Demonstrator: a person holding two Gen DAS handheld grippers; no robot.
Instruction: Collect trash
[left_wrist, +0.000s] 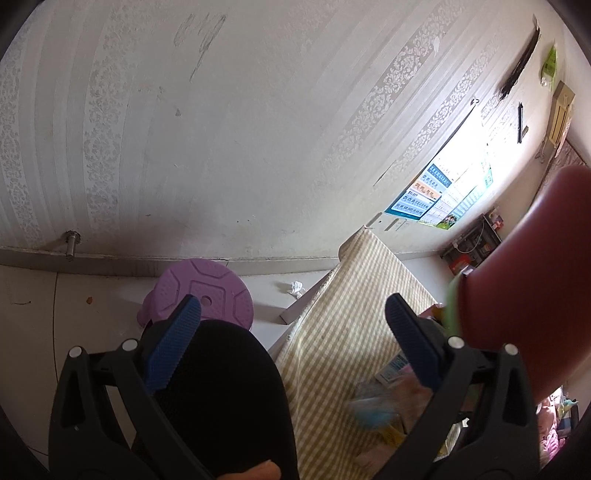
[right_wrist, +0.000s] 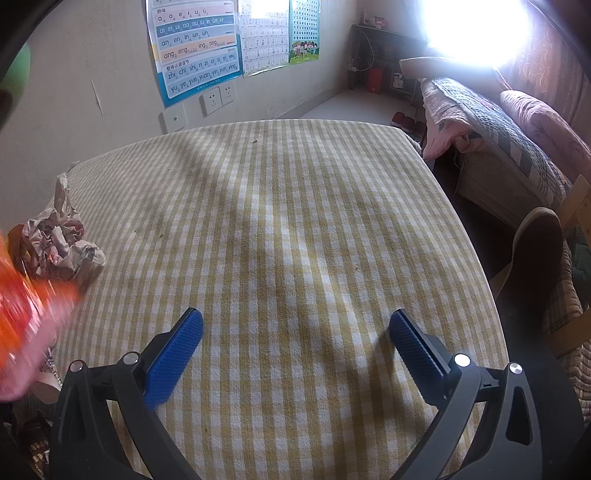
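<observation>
**Inspector:** Report the tools first.

**Assistant:** The right gripper (right_wrist: 295, 332) hangs over the middle of the checked tabletop (right_wrist: 295, 206), fingers spread wide, nothing between them. The left gripper (left_wrist: 291, 317) is likewise released and empty, tilted toward the wall beyond the tabletop's left edge, above a black object (left_wrist: 221, 398) I cannot identify.

**Inspector:** Location of the trash?

**Assistant:** A crumpled paper wad (right_wrist: 61, 247) lies at the tabletop's left edge, well apart from the right gripper. Beside it, a blurred orange packet (right_wrist: 22, 314) crosses the right wrist view; whether it rests on the cloth or is held I cannot tell. In the left wrist view, several wrappers (left_wrist: 384, 391) lie in a heap near the tabletop's near edge, too blurred to name. A small white scrap (left_wrist: 296, 287) sits on the floor by the purple stool (left_wrist: 207, 291).

**Inspector:** Containers?

**Assistant:** No bin or bag is identifiable in either view, so contents cannot be reported. A dark red shape (left_wrist: 524, 277) fills the left view's right side; what it is I cannot tell.

**Inspector:** Recommendation for the step?

**Assistant:** In my judgement, swing the right gripper to the left edge, straddle the wad at its thickest fold, close firmly since loose paper compresses, and lift clear without dragging the cloth.
</observation>
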